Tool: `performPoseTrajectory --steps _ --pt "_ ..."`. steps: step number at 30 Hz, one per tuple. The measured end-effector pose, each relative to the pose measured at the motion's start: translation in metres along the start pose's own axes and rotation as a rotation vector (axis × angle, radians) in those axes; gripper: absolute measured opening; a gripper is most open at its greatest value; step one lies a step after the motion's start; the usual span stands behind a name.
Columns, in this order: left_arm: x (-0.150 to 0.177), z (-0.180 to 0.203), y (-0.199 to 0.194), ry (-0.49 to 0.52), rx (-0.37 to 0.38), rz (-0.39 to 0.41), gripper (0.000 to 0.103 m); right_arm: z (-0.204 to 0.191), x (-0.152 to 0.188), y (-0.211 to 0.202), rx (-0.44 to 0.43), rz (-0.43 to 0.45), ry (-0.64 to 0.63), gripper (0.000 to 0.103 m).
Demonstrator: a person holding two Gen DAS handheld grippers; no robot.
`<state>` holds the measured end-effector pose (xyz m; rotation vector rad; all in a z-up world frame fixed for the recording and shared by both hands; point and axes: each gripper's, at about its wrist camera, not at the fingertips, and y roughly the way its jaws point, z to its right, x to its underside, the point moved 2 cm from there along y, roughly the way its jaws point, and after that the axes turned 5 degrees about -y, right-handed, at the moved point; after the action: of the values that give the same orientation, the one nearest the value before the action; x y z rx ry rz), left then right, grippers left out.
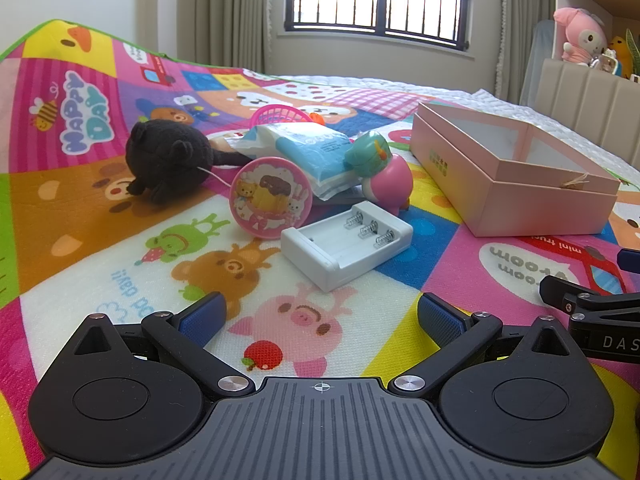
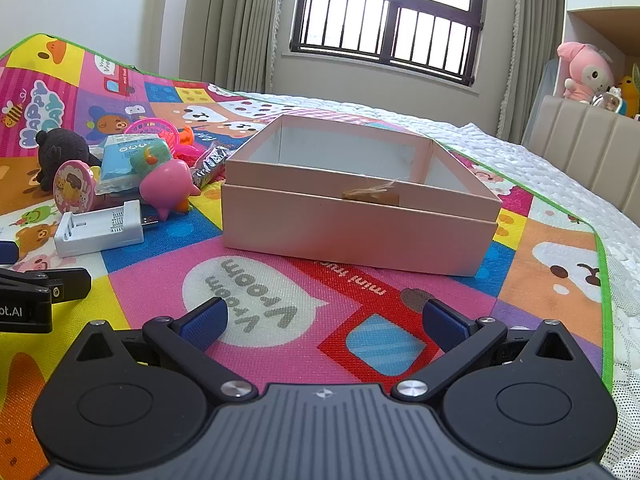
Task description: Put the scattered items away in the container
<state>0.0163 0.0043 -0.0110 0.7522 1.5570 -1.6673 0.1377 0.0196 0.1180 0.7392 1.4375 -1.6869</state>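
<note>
A pile of items lies on the colourful play mat: a white battery charger (image 1: 346, 242) (image 2: 100, 229), a round pink tin (image 1: 271, 198) (image 2: 74, 187), a black plush (image 1: 168, 160) (image 2: 60, 151), a blue tissue pack (image 1: 308, 152) (image 2: 120, 156), a pink and teal duck toy (image 1: 382, 172) (image 2: 168, 182) and a pink basket (image 1: 280, 114) (image 2: 154, 126). An open pink box (image 1: 516, 184) (image 2: 360, 216) stands to their right and looks empty. My left gripper (image 1: 320, 316) is open, just short of the charger. My right gripper (image 2: 326, 318) is open in front of the box.
The mat (image 2: 280, 300) covers a white quilted bed (image 2: 560, 168) that drops off at the right. A padded headboard (image 2: 580, 140) with a pink plush (image 2: 586, 72) on it stands at the far right. A window (image 2: 384, 20) and curtains are behind.
</note>
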Motion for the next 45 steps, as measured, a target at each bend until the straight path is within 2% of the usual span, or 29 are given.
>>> performPoseTrajectory --steps 45 --pt "-0.0016 -0.0006 -0.0015 -0.002 -0.002 -0.003 0.103 0.0005 -0.0014 -0.0003 0.006 0.003 -0.010 0.103"
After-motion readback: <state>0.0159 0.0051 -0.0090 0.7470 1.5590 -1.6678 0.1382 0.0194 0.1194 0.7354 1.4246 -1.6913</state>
